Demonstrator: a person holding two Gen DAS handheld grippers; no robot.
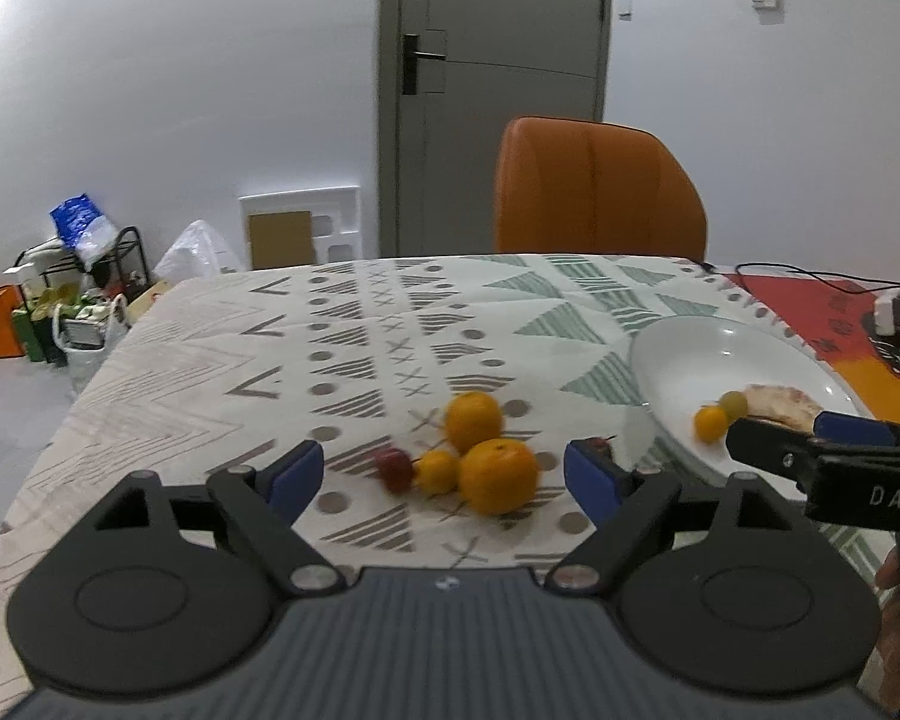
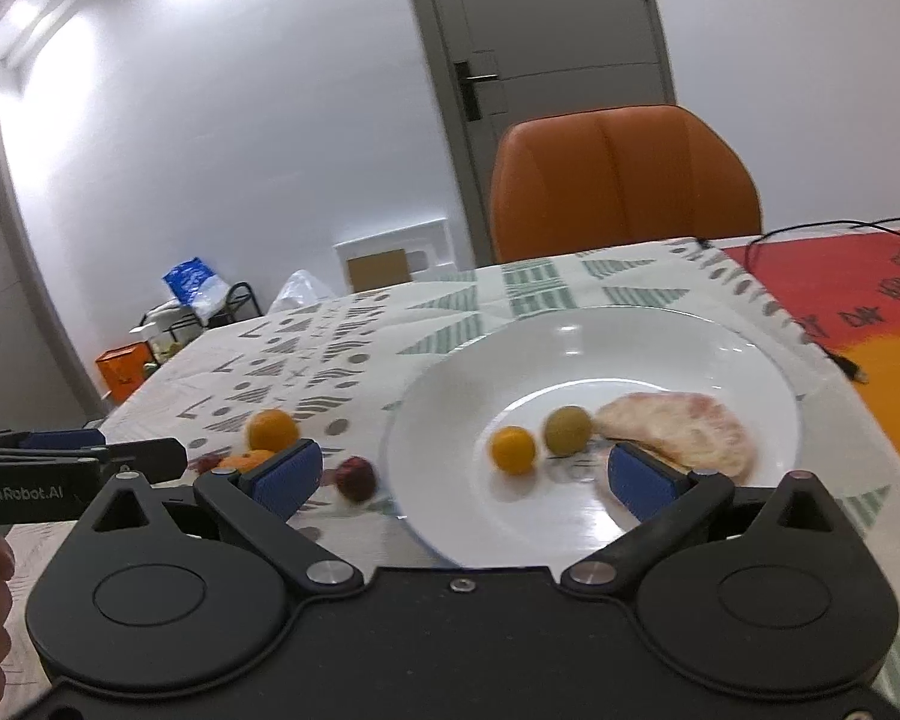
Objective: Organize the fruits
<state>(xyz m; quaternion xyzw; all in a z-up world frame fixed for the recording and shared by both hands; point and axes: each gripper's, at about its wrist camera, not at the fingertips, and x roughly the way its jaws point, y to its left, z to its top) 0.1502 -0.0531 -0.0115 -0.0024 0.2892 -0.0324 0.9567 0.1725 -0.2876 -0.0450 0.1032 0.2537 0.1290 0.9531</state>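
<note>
Scanning left to right in the left wrist view: the left gripper (image 1: 444,477) sat low in the frame with its blue pads spread wide and nothing between them. Just past its fingertips, lower centre, a cluster lay on the patterned tablecloth (image 1: 222,360): a small red fruit (image 1: 393,468), a small yellow fruit (image 1: 437,471) touching a large orange (image 1: 498,476), and a second orange (image 1: 474,420) just behind. Another dark red fruit (image 1: 600,446) showed only partly beside the right pad.

At right of frame stood the white plate (image 1: 678,354), already holding a small orange-yellow fruit (image 1: 710,423), a greenish one (image 1: 734,402) and a pale wedge (image 1: 777,402), possibly a peeled citrus segment. The right gripper (image 2: 465,474) hovered at the plate's near rim, also wide and empty.

Judgement: the oranges looked firm, round and prone to roll, so a grip across the widest middle would suit. The small fruits seemed light, smooth-skinned and easily bruised or squirted out; a gentle, centred pinch would serve. The plate's glossy surface could let anything dropped there roll.
</note>
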